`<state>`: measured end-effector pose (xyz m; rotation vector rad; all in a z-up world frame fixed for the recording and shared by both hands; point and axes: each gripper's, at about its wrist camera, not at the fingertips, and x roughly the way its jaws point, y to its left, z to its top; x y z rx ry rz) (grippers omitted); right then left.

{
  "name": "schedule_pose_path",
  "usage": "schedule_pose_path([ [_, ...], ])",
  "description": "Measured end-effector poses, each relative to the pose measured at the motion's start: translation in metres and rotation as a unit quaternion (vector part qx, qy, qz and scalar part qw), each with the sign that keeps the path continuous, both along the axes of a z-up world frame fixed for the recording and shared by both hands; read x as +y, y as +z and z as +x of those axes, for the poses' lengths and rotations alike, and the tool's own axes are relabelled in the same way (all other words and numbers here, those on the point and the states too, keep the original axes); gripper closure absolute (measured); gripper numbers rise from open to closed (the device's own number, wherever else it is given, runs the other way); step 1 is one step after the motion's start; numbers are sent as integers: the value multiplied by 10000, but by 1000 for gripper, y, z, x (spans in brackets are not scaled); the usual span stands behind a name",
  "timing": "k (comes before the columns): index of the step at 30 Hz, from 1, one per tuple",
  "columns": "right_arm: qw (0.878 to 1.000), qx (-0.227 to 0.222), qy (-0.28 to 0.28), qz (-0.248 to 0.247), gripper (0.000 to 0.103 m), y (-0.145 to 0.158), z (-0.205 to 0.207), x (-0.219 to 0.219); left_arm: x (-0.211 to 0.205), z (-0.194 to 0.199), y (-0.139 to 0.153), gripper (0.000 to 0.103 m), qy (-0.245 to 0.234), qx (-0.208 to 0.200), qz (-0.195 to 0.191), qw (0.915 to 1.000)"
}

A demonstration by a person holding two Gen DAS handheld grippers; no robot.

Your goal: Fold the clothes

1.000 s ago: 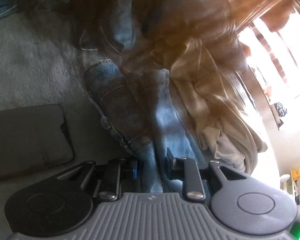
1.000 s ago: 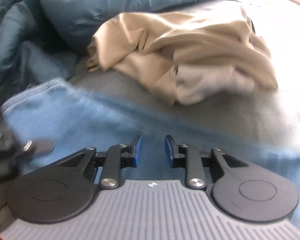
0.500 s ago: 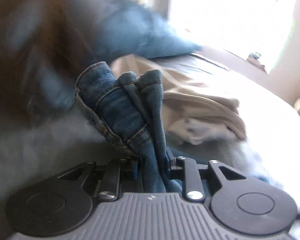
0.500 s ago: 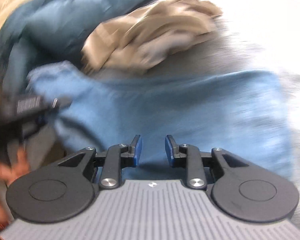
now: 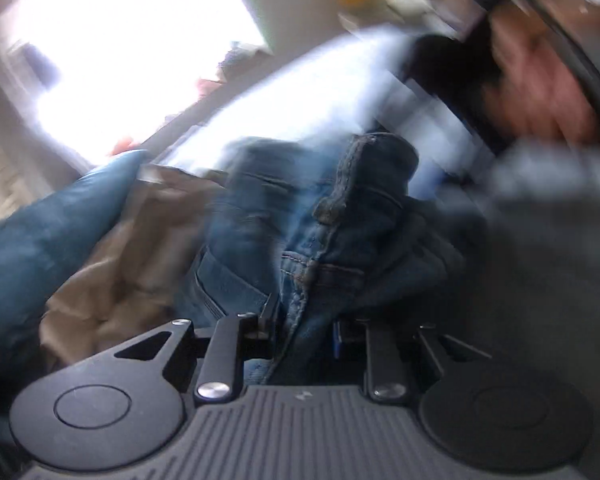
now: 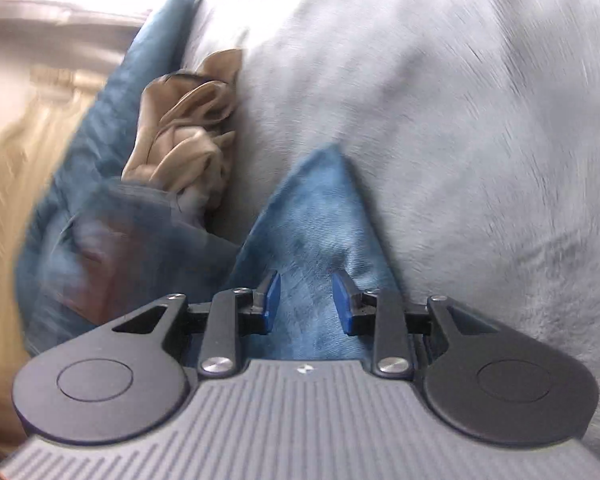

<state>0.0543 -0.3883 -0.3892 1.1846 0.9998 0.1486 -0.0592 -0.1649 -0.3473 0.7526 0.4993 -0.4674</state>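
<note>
Left gripper [image 5: 304,326]: clamped on bunched denim jeans [image 5: 320,232], waistband end, lifted beside tan garment [image 5: 132,248]. Right gripper [image 6: 306,300]: jaws apart, over jeans' far corner on grey bedding [image 6: 440,120]. Advice: pinch corner before spreading; keep tension even.

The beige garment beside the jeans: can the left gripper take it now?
Probably not: the left gripper is shut on the jeans, so its fingers are occupied. The beige garment lies close, to its left.
</note>
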Motion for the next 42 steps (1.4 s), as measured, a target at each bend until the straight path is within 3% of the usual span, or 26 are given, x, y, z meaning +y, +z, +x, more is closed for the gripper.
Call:
schedule_pose_path([
  [2, 9990, 81, -194, 390, 79, -12, -6, -7, 0, -13, -17, 79, -186, -155, 324, 9992],
  [4, 9961, 112, -391, 778, 78, -18, -11, -12, 4, -11, -16, 79, -218, -145, 325, 9991],
  [7, 9879, 155, -693, 1380, 69, -27, -17, -18, 3, -13, -12, 74, -360, -100, 464, 9982],
  [12, 9795, 173, -737, 1866, 40, -28, -10, -17, 8, -18, 10, 63, -312, 170, 361, 9987],
  [18, 9885, 276, 12, 1490, 19, -11, 26, -7, -14, -27, -5, 60, -587, -58, 789, 9951],
  [20, 9920, 366, 466, 1115, 18, 0, 42, 0, -19, -29, -10, 59, -706, -192, 976, 9925],
  [23, 9914, 417, 1102, 569, 16, 15, 61, 14, -21, -22, -13, 64, -709, -211, 908, 9931],
  [25, 9891, 304, 1401, 342, 20, 26, 66, 23, -19, -20, -9, 68, -600, -202, 723, 9954],
  [27, 9853, 182, 1692, 123, 57, 37, 70, 33, -17, -21, -2, 73, -490, -253, 594, 9967],
  [29, 9801, 59, 1980, -97, 67, 47, 74, 42, -15, -19, 8, 75, -359, -336, 470, 9977],
  [33, 9700, -390, 2362, -412, 72, 78, 79, 52, -18, -16, 29, 76, -240, -664, 309, 9970],
  [37, 9560, -1022, 2594, -917, 72, 105, 76, 43, -36, -23, 18, 75, -485, -803, 534, 9942],
  [39, 9527, -982, 2651, -1113, 72, 96, 71, 35, -45, -27, 1, 73, -640, -664, 750, 9929],
  [42, 9556, -391, 2630, -1273, 66, 56, 64, 29, -42, -40, -5, 67, -808, -508, 869, 9916],
])
